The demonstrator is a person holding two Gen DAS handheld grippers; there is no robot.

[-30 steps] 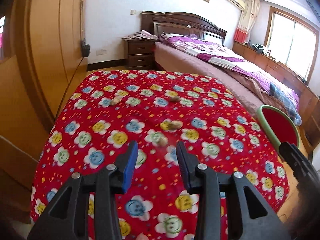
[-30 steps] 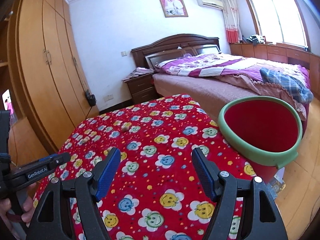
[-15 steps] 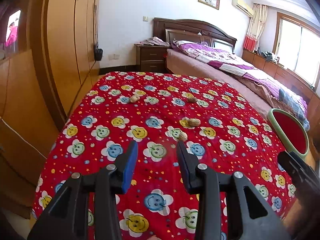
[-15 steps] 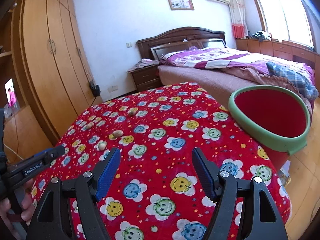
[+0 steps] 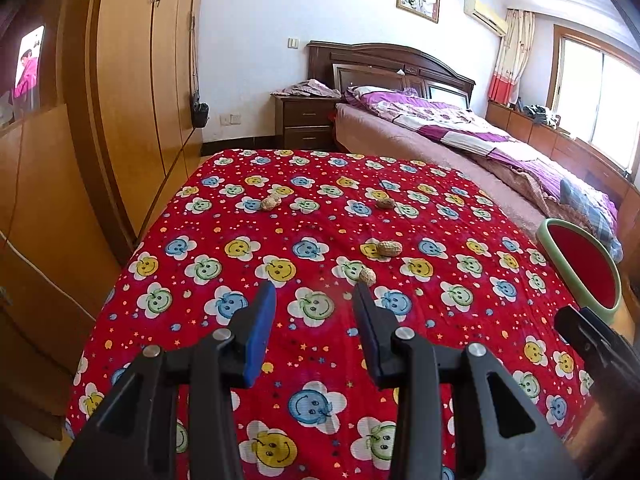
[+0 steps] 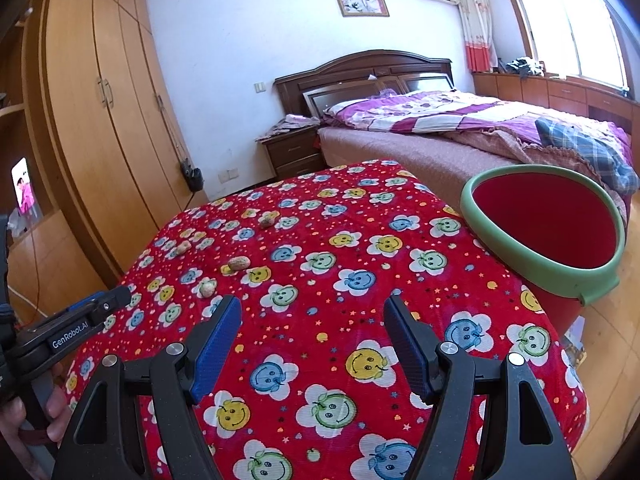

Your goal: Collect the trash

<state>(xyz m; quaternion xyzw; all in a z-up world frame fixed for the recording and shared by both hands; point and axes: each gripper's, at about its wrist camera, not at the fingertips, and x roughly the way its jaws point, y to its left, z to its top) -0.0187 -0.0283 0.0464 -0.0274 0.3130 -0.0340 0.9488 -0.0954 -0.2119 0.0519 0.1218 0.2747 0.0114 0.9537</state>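
Both views have tipped up since a second ago, so more of the tablecloth (image 5: 224, 216) shows, and four peanuts lie sharp on it. Farthest left is a pale, knobbly peanut (image 5: 271, 202); a darker one (image 5: 385, 203) lies far right; a long, ridged one (image 5: 389, 248) sits mid-cloth. The nearest, a small nut (image 5: 367, 276), rests just past the left claw (image 5: 314, 300), whose blue-padded jaws stand apart, holding nothing. The right claw (image 6: 312, 316) gapes wider, also empty. The cloth is woven red, printed with smiling flowers. At the table's right edge is a round red bin (image 6: 548, 224) with a smooth green rim.
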